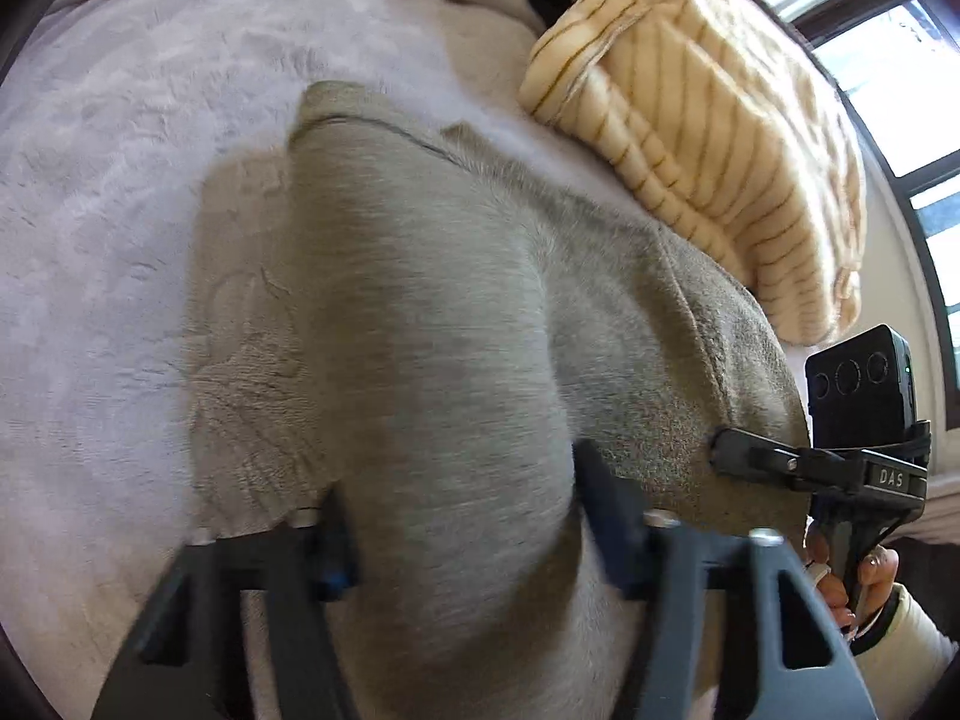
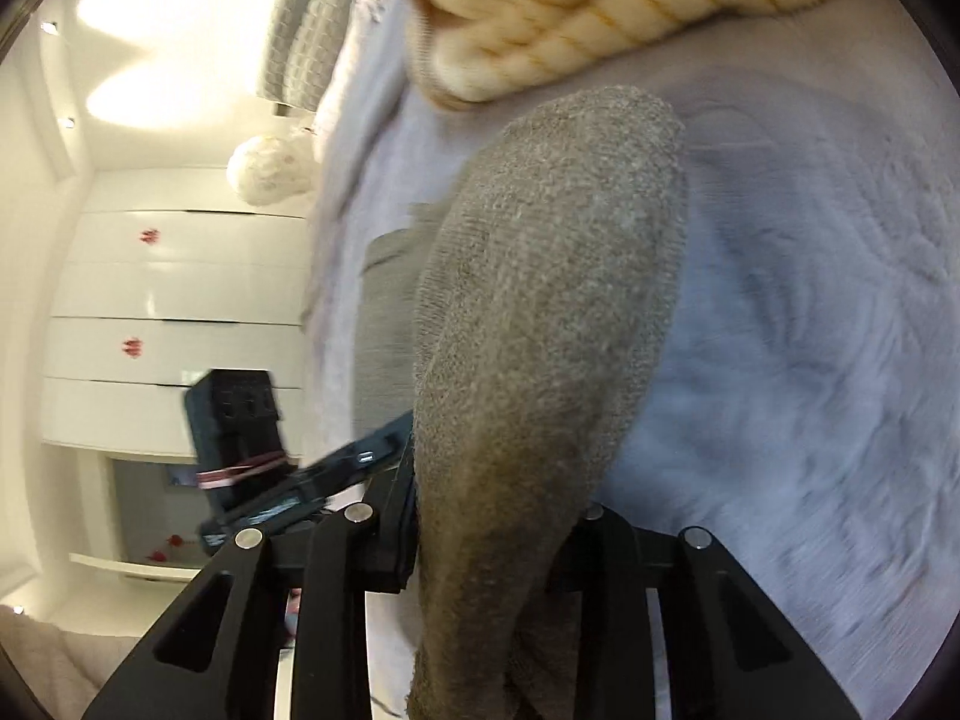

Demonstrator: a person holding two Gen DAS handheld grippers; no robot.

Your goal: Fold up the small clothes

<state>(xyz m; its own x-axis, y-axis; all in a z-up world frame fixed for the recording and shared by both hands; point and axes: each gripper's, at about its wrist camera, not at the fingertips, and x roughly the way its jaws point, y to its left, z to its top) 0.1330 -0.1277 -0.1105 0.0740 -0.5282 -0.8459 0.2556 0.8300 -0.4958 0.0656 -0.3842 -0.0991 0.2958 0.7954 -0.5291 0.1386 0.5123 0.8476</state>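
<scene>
two grippers, the left gripper (image 1: 462, 540) and the right gripper (image 2: 486, 546), each clench the grey garment (image 1: 456, 312) on the bed cover (image 1: 120, 180), its fold only begun, while the striped garment (image 1: 708, 138) near the far edge looks still unfolded.

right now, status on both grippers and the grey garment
Left gripper and right gripper both shut on grey fleece garment. Cream striped knit lies just beyond, not touching.

Your left gripper (image 1: 462, 516) has a bunched fold of the grey-green garment (image 1: 456, 300) between its fingers, the cloth spreading across the pale fleecy bed cover (image 1: 120, 180). Your right gripper (image 1: 738, 450) bites the garment's right-hand edge, your hand (image 1: 864, 582) on its handle. The cream striped garment (image 1: 708, 120) lies heaped just beyond, toward the window (image 1: 900, 72).
</scene>
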